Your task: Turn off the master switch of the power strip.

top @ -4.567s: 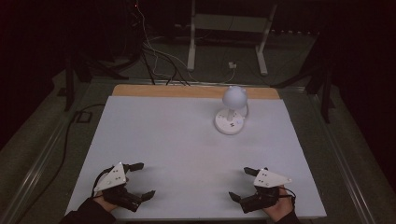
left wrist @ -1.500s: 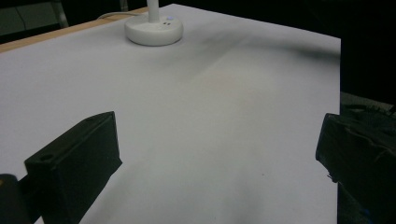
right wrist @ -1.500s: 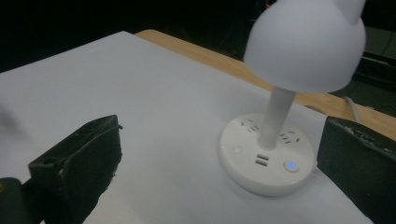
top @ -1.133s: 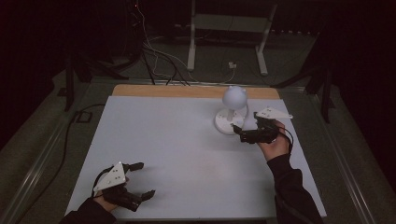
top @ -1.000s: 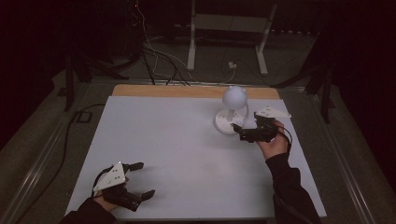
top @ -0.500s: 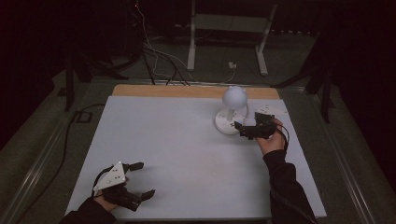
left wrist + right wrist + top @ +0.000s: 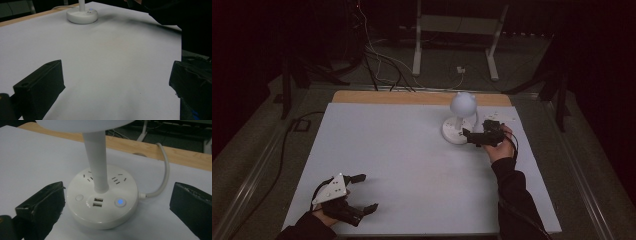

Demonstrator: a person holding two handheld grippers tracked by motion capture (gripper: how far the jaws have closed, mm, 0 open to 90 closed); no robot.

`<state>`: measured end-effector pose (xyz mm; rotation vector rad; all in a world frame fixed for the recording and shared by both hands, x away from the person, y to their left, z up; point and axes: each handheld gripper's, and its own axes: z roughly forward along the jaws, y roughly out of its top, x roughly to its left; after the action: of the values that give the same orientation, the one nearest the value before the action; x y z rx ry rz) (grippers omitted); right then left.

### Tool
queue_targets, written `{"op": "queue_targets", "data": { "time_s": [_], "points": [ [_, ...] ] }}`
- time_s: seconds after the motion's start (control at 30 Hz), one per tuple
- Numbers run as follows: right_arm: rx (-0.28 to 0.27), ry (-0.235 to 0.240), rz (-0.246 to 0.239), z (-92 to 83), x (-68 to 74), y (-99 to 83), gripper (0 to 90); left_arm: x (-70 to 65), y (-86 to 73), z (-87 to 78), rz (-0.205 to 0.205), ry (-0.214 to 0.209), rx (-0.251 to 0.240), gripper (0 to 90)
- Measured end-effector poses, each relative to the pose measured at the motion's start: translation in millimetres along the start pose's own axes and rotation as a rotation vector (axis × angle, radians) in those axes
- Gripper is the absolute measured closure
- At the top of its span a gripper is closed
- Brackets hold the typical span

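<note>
Here, near me, my left tool [image 7: 354, 196] rests wide open on the table [image 7: 402, 165]. Farther off, my right tool [image 7: 117, 202] stands wide astride the lamp [image 7: 102, 200] base: rigid, smooth plastic, probably bottom-heavy; I would grip the stem.

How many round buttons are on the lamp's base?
2: a plain white button left of the USB ports, a blue-lit button right of them. The base's far side is hidden.

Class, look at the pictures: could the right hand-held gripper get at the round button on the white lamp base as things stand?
Probably yes. The right hand-held gripper faces the round white plastic lamp base with open jaws, and nothing lies between it and the round white button.
</note>
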<state>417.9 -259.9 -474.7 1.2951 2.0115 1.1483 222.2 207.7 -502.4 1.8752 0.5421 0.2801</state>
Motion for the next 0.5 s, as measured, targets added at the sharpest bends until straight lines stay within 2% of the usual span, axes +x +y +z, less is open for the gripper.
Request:
{"op": "queue_targets", "data": {
  "time_s": [0.17,0.27,0.3,0.43,0.47,0.5],
  "points": [
    [0.005,-0.011,0.030,4.9,-1.4,-1.9,0.0,0.4,-0.1,-0.1,-0.002,0.001,0.002,0.4],
    [0.011,-0.023,0.046,7.1,-2.2,-2.8,3.6,0.8,-0.1,-0.3,-0.007,0.001,-0.001,0.4],
    [0.015,-0.014,0.060,7.2,-2.7,-3.1,8.2,0.7,-0.1,-0.2,-0.006,0.000,0.001,0.4],
    [0.014,-0.027,0.093,7.8,-2.7,-3.5,16.7,0.7,-0.1,0.7,-0.006,-0.006,0.006,0.3],
    [0.018,-0.022,0.109,7.2,-2.6,-3.3,23.0,0.7,-0.1,0.7,-0.006,-0.006,0.006,0.3],
    [0.018,-0.022,0.109,7.2,-2.6,-3.3,23.0,0.7,-0.2,0.7,-0.006,-0.004,0.006,0.3]
  ]
}}
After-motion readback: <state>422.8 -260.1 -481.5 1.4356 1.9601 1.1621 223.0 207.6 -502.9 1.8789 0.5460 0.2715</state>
